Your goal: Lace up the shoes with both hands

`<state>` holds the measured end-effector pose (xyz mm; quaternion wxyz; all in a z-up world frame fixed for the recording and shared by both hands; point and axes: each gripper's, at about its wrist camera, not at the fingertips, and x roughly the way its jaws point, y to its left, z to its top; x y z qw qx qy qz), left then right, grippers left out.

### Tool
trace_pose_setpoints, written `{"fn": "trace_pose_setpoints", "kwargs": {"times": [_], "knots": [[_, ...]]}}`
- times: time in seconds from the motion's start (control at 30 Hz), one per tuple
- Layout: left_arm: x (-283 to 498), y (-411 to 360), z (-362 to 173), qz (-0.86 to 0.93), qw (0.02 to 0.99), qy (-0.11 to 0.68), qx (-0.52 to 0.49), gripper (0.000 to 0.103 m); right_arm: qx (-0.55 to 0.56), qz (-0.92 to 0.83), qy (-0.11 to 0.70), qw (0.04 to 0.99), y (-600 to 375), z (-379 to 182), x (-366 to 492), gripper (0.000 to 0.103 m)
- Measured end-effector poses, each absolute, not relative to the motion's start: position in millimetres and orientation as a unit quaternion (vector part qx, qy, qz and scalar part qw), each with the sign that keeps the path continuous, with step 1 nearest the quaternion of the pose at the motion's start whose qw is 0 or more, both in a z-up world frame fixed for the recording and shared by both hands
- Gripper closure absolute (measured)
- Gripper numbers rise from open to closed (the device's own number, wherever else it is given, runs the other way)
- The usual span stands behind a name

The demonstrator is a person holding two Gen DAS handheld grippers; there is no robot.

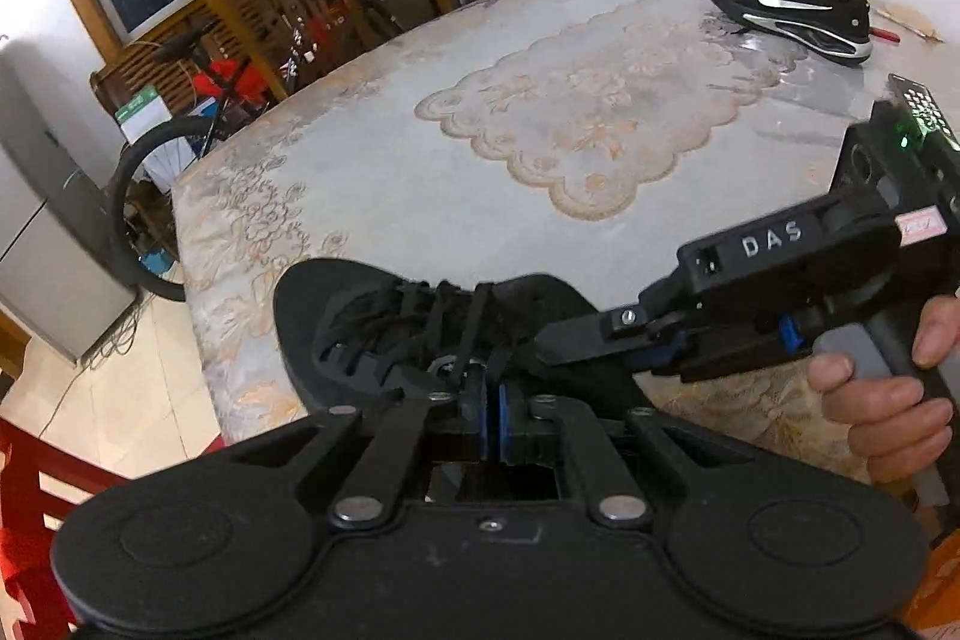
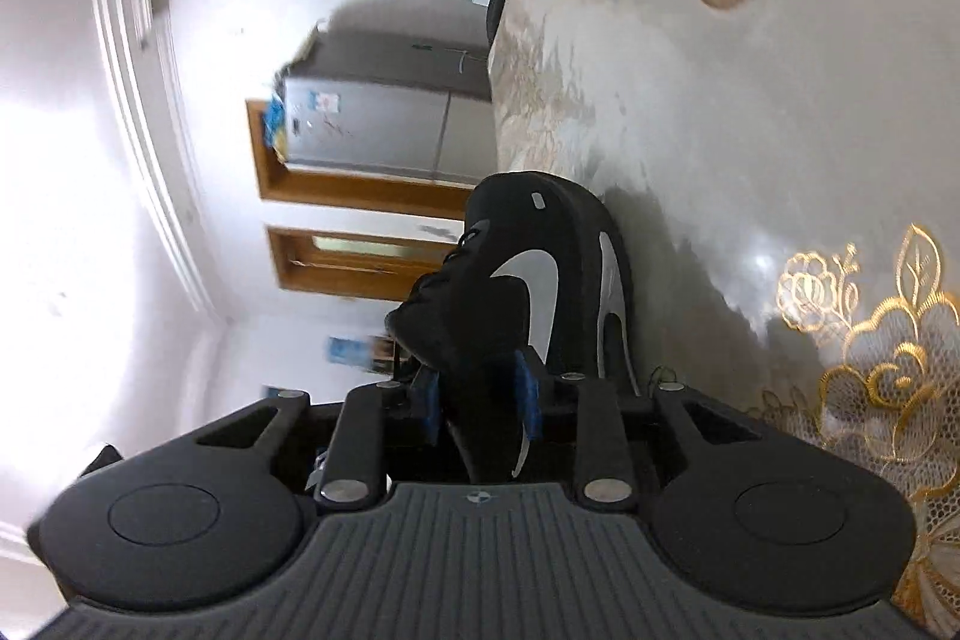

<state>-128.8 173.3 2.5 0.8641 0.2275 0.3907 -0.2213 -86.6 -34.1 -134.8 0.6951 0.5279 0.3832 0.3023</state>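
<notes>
1. The shoe [image 1: 432, 334] sits at the counter [image 1: 420, 172] edge nearest the camera, partly laced; upper eyelets seem undone.
2. The left hand-held gripper [image 1: 492, 400] is pressed together, pinching a black lace [image 1: 471, 334].
3. The right hand-held gripper [image 2: 480, 400] straddles the shoe's heel collar, apparently clamping it.
4. A second shoe [image 1: 792, 7] lies well apart, its lacing unreadable.
5. Black on black hides the eyelets and lace ends.

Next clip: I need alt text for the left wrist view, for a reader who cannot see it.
The left hand-held gripper, pads nearly together, pinches a black lace over a black shoe at the near edge of a table under a floral cloth. The right hand-held gripper reaches in from the right. A second black shoe with a white swoosh lies at the far side.
</notes>
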Motion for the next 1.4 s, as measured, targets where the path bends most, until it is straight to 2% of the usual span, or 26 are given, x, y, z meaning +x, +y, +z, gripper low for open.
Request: {"fn": "trace_pose_setpoints", "kwargs": {"times": [0.3,1.07,1.27,1.4], "knots": [[-125.4,167.4,4.4,-0.225,0.869,0.382,0.218,0.100,0.577,0.314,0.378,0.652,-50.3,-151.7,-88.5,0.075],[-126.1,174.7,7.6,-0.222,0.879,0.387,0.170,0.099,0.556,0.319,0.383,0.666,-41.3,-153.1,-76.8,0.074],[-122.6,183.7,9.6,-0.230,0.884,0.392,0.114,0.099,0.559,0.318,0.382,0.664,-42.1,-155.3,-76.5,0.074],[-122.5,182.1,11.9,-0.231,0.884,0.390,0.112,0.099,0.558,0.318,0.382,0.665,-41.7,-155.5,-76.7,0.074]]}}
